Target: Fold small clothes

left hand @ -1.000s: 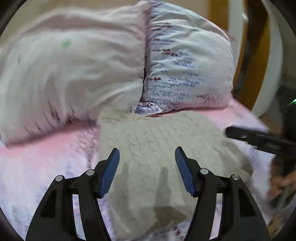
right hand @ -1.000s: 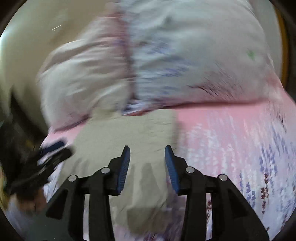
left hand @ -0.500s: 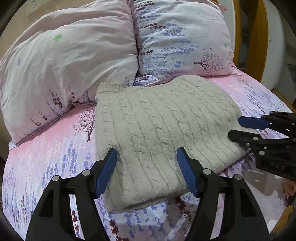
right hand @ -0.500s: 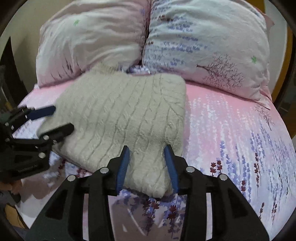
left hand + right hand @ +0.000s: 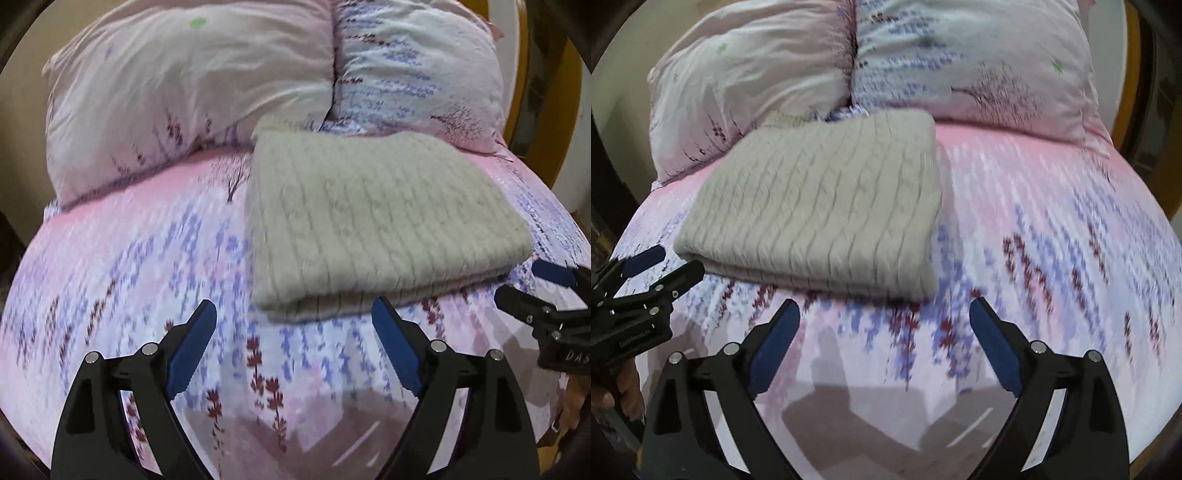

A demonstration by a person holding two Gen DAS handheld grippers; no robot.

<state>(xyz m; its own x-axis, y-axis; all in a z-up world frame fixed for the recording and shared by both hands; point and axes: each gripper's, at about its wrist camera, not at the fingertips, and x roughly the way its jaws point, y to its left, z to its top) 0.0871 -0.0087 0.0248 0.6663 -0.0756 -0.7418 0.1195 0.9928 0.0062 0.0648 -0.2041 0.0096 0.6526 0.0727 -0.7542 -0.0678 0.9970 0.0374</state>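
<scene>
A grey cable-knit sweater (image 5: 373, 221) lies folded in a thick rectangle on the pink flowered bed sheet (image 5: 129, 280), just in front of the pillows. My left gripper (image 5: 293, 314) hovers before its near edge, jaws opening wide, with nothing between them. In the right wrist view the sweater (image 5: 820, 206) sits left of centre, and my right gripper (image 5: 884, 314) hangs before its near right corner, jaws also opening and empty. Each gripper shows in the other's view: the right gripper (image 5: 532, 286) by the sweater's right side, the left gripper (image 5: 665, 267) by its left side.
Two flowered pillows (image 5: 192, 92) (image 5: 413, 70) lean side by side behind the sweater. A wooden bed frame (image 5: 517, 62) curves past the right pillow. The sheet (image 5: 1052, 240) stretches to the right of the sweater. A hand (image 5: 624, 387) grips the left tool.
Both grippers have drawn back off the sweater toward the bed's near edge and spread their jaws much wider. The sweater now lies beyond both sets of fingertips.
</scene>
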